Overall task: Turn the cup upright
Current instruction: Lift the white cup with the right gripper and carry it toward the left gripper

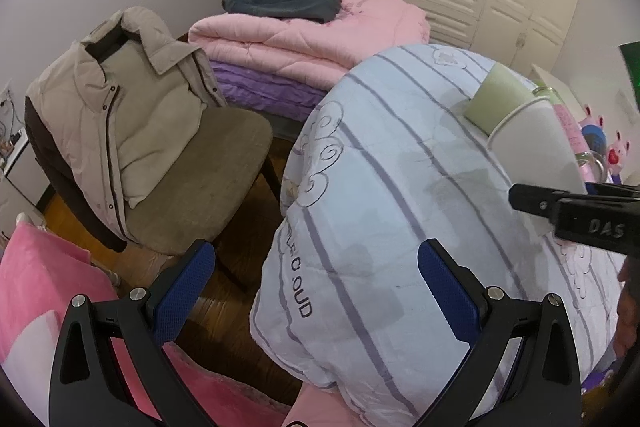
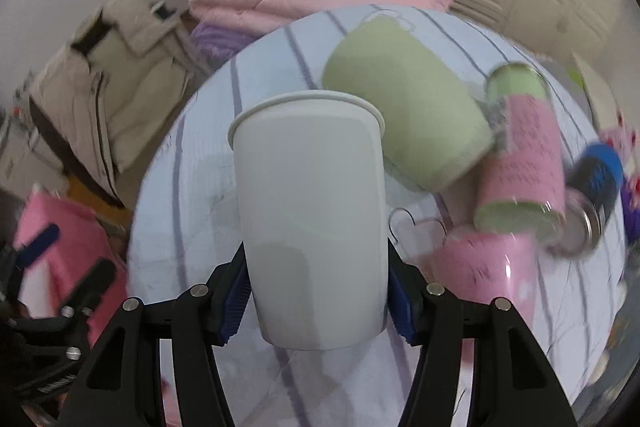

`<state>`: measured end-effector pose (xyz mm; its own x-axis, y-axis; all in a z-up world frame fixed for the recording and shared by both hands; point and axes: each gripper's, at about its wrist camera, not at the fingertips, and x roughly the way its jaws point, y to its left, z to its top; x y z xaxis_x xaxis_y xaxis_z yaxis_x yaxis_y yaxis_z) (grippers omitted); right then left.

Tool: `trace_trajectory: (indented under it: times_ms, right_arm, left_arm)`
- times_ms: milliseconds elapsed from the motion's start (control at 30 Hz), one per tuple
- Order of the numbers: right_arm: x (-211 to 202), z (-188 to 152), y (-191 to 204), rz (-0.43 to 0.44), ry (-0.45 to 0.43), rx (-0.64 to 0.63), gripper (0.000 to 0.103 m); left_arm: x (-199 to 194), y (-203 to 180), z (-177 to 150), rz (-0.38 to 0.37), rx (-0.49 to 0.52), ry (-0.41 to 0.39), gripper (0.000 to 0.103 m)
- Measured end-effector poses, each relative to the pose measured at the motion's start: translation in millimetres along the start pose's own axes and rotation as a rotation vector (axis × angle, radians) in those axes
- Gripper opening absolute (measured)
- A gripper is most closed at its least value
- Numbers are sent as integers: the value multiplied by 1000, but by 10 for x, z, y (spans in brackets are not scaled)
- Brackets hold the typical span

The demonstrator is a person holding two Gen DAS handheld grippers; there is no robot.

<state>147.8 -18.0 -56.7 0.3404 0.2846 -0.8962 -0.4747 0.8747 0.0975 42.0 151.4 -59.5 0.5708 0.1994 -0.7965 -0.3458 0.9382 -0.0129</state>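
My right fingers (image 2: pixel 236 291) pinch the white cup (image 2: pixel 312 219) above the striped quilt (image 2: pixel 192 227), rim pointing away from me; it's grasped but not yet set down upright. Left gripper (image 1: pixel 316 287) hangs spread, holding nothing.

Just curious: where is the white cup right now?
The white cup is clamped in the right gripper, above the striped quilt, with a green cup just behind it.

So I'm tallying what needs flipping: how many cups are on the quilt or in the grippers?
3 clearly: white cup in the right gripper, green cup lying behind it, pink cup to its right. Blur may hide more.
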Motion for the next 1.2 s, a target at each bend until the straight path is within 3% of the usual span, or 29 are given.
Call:
trace_trajectory:
  times_ms: [267, 533, 967, 1200]
  right_arm:
    - [-410, -161, -141, -47, -66, 120, 60]
    - [-735, -531, -223, -70, -114, 219, 60]
    - [-730, -972, -407, -87, -135, 420, 60]
    - [-646, -1184, -553, -115, -107, 511, 60]
  left_arm:
    - [-157, -155, 123, -54, 74, -40, 102]
    - [-235, -371, 198, -82, 166, -62, 102]
    - [-251, -765, 97, -132, 324, -62, 102]
    - [-194, -931, 59, -203, 396, -39, 102]
